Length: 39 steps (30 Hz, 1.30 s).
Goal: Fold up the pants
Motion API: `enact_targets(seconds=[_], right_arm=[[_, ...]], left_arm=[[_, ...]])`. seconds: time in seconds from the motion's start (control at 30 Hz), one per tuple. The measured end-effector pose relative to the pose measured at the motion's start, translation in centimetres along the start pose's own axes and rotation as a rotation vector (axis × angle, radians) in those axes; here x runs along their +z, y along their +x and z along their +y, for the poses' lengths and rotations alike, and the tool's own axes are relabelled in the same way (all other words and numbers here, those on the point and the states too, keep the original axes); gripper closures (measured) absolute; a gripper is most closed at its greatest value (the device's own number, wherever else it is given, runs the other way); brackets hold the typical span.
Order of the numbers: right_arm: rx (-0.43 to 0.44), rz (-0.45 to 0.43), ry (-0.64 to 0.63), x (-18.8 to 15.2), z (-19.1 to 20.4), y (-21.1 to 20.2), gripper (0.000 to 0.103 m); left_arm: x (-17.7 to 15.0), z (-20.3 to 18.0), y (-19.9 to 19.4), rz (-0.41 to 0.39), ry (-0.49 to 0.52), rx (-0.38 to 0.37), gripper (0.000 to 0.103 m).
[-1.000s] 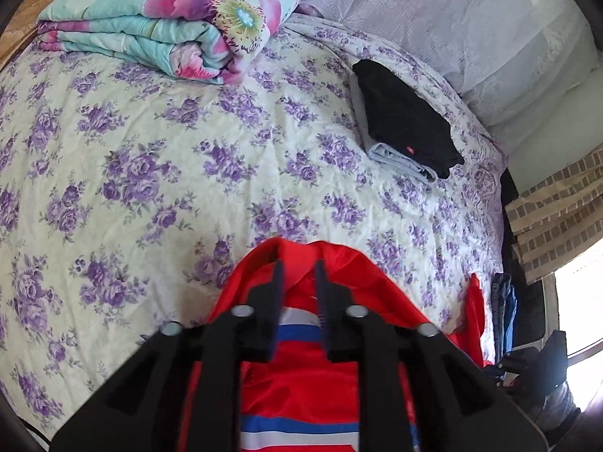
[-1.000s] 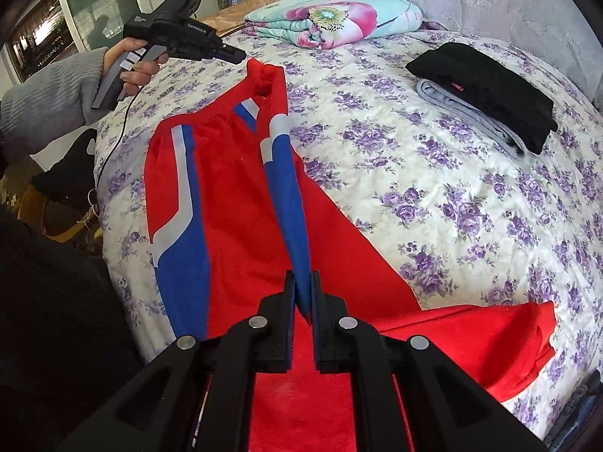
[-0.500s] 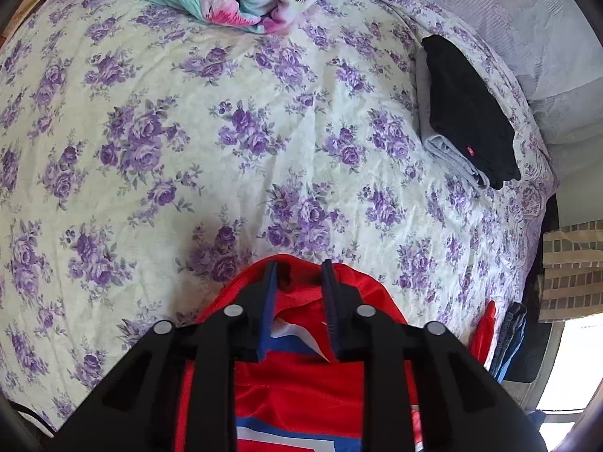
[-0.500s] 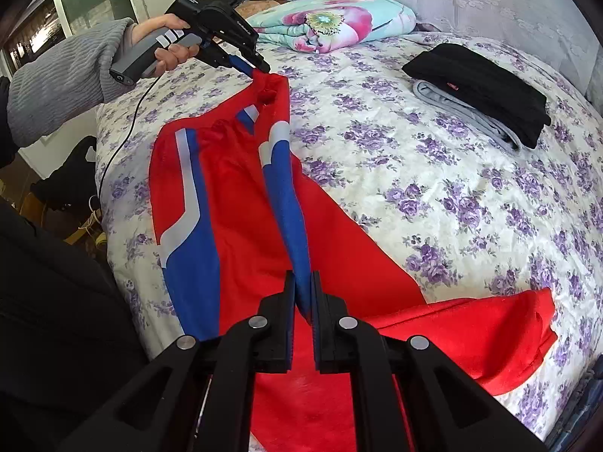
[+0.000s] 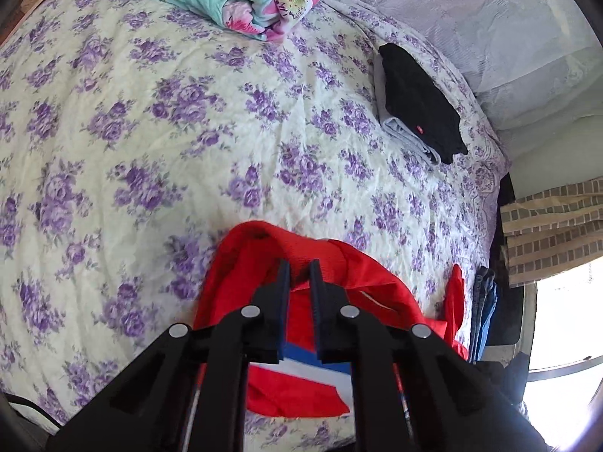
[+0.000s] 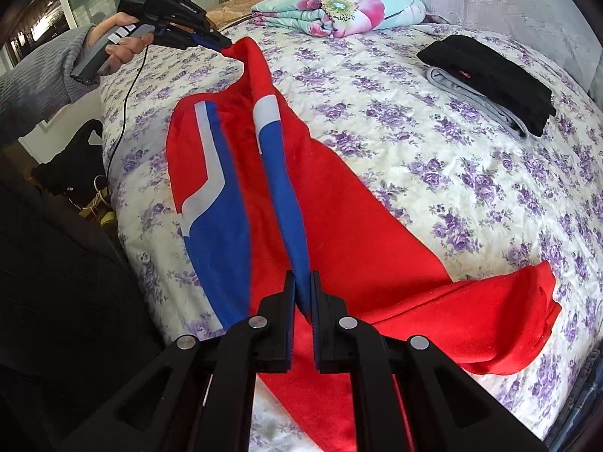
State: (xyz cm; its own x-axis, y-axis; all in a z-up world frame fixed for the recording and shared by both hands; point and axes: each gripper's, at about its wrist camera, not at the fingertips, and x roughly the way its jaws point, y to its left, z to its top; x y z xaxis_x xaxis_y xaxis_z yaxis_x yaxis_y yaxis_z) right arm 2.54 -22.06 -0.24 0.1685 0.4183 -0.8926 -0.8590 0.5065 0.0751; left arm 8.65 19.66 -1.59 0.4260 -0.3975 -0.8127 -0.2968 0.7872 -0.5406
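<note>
Red pants (image 6: 339, 203) with blue and white side stripes: laid lengthwise across the flowered bedspread (image 6: 433, 150), one leg end bunched at the right edge of the bed. Waistband end, loose between spread fingers a second ago, is now pinched and raised off the bed by the left gripper (image 6: 226, 43), whose fingers are closing on the red cloth. Blue stripe is clamped by the right gripper (image 6: 302, 286), its fingers nearly together as before. With both ends now gripped, the garment is judged ready to be lifted and folded lengthwise. A folded black and grey stack (image 6: 490, 79) is set well apart on the far side; a folded floral quilt (image 6: 339, 9) is kept at the head of the bed
</note>
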Motion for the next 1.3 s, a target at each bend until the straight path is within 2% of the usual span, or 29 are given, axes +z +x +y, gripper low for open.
enact_targets(seconds=[0.03, 0.17, 0.27, 0.37, 0.43, 0.47, 0.5, 0.53, 0.57, 0.6, 0.63, 0.7, 0.73, 0.77, 0.8, 0.83, 0.93, 1.07, 1.17, 1.3], right_arm=[[-0.004, 0.007, -0.004, -0.3, 0.4, 0.1, 0.096], [-0.007, 0.033, -0.022, -1.7, 2.3, 0.4, 0.096], [-0.016, 0.055, -0.034, -2.8, 3.8, 0.9, 0.096], [-0.016, 0.066, -0.021, -3.6, 4.7, 1.4, 0.096], [-0.016, 0.066, -0.011, -3.8, 5.1, 1.5, 0.096], [-0.018, 0.067, -0.013, -3.8, 5.1, 1.5, 0.096], [-0.021, 0.067, -0.014, -3.8, 5.3, 1.5, 0.096], [-0.023, 0.068, -0.013, -3.8, 5.3, 1.5, 0.096], [-0.024, 0.068, -0.012, -3.8, 5.3, 1.5, 0.096], [-0.025, 0.066, -0.009, -3.8, 5.3, 1.5, 0.096], [-0.026, 0.062, -0.006, -3.9, 5.3, 1.5, 0.096], [-0.028, 0.054, 0.003, -4.0, 5.2, 1.4, 0.096], [-0.030, 0.049, 0.007, -4.0, 5.3, 1.4, 0.096], [-0.031, 0.045, 0.010, -4.0, 5.2, 1.3, 0.096], [-0.032, 0.039, 0.014, -4.0, 5.2, 1.2, 0.096], [-0.035, 0.036, 0.016, -4.1, 5.2, 1.1, 0.096], [-0.042, 0.031, 0.018, -4.3, 5.2, 0.8, 0.096], [-0.039, 0.035, 0.037, -4.8, 5.3, 1.0, 0.096], [-0.027, 0.047, 0.047, -5.2, 5.4, 1.6, 0.096], [-0.009, 0.077, 0.036, -5.5, 5.8, 2.3, 0.096]], left_arm=[[-0.9, 0.5, -0.4, 0.008, 0.003, -0.002, 0.102], [-4.4, 3.3, -1.4, 0.042, -0.016, 0.001, 0.103], [-6.8, 6.0, -1.7, 0.057, -0.088, -0.003, 0.103], [-7.6, 6.8, -1.8, 0.050, -0.150, -0.087, 0.103], [-6.9, 4.7, -1.8, 0.040, -0.125, -0.130, 0.102], [-6.5, 3.4, -1.7, 0.043, -0.102, -0.149, 0.097], [-6.0, 1.9, -1.6, 0.049, -0.076, -0.157, 0.078], [-5.3, 0.2, -1.5, 0.053, -0.057, -0.136, 0.049], [-4.9, -0.8, -1.4, 0.048, -0.053, -0.108, 0.038], [-4.3, -1.6, -1.2, 0.040, -0.055, -0.075, 0.033], [-3.7, -2.2, -0.7, 0.044, -0.061, -0.051, 0.033], [-2.4, -2.4, 0.6, 0.063, -0.119, -0.052, 0.033], [-2.0, -2.3, 1.4, 0.075, -0.151, -0.034, 0.037], [-1.6, -2.2, 2.3, 0.091, -0.168, -0.009, 0.043], [-1.4, -2.0, 3.0, 0.100, -0.171, 0.008, 0.063], [-1.5, -1.8, 3.4, 0.105, -0.177, 0.011, 0.071], [-2.6, -0.8, 2.9, 0.091, -0.154, -0.023, 0.083], [-5.3, 1.5, 1.7, 0.105, -0.148, -0.030, 0.085], [-7.3, 3.3, 2.0, 0.116, -0.141, 0.013, 0.086], [-9.1, 5.1, 2.7, 0.110, -0.191, -0.002, 0.087]])
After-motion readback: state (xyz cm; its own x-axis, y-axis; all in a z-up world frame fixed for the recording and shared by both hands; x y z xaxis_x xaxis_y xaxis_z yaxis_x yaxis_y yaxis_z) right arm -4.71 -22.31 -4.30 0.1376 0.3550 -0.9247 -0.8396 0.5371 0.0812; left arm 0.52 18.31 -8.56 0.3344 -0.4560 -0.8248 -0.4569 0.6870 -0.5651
